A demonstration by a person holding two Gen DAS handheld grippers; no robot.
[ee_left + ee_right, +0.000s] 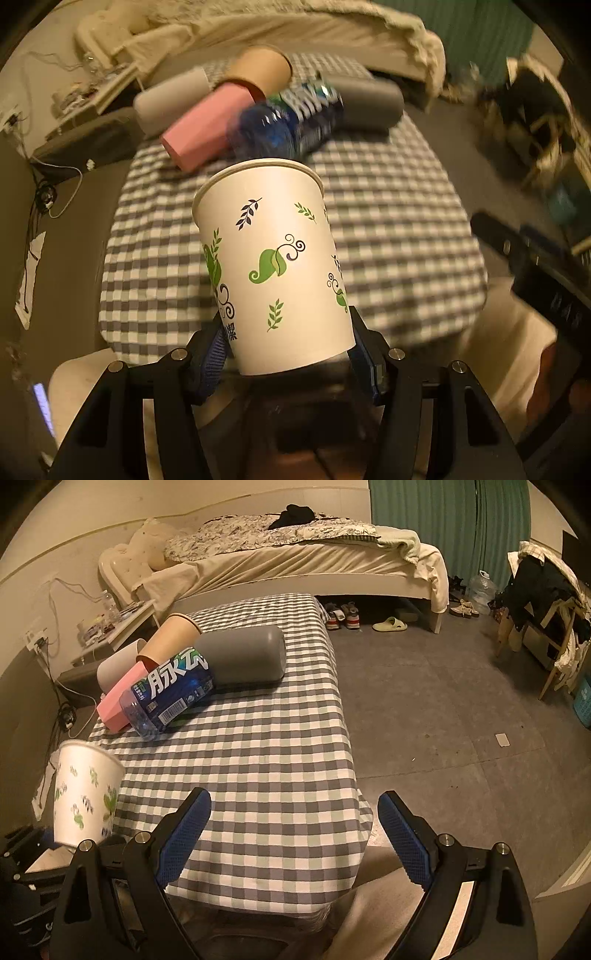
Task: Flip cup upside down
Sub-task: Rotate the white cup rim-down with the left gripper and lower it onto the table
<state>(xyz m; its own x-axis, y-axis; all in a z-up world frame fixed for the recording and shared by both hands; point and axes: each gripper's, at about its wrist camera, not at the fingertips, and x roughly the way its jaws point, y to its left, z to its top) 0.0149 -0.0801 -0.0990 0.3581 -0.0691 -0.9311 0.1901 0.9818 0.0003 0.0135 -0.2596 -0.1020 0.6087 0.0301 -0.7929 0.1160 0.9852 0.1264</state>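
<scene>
Dim bedroom, low table under a grey-and-white checked cloth (280,738). Left gripper (288,343) is clamped on the lower wall of the white paper cup with green leaf print (273,266); cup is off the cloth, mouth up, tilted slightly. Right gripper (295,823) is spread wide, holding nothing, over the near table edge. Behind: a blue-labelled plastic bottle (170,694), a pink cup (118,701) and a grey cylinder (243,657), all lying down. Risks: thin paper wall may crush or slip in the pads during rotation; a wide swing could hit the bottle pile; setting down near the edge could tip it off.
</scene>
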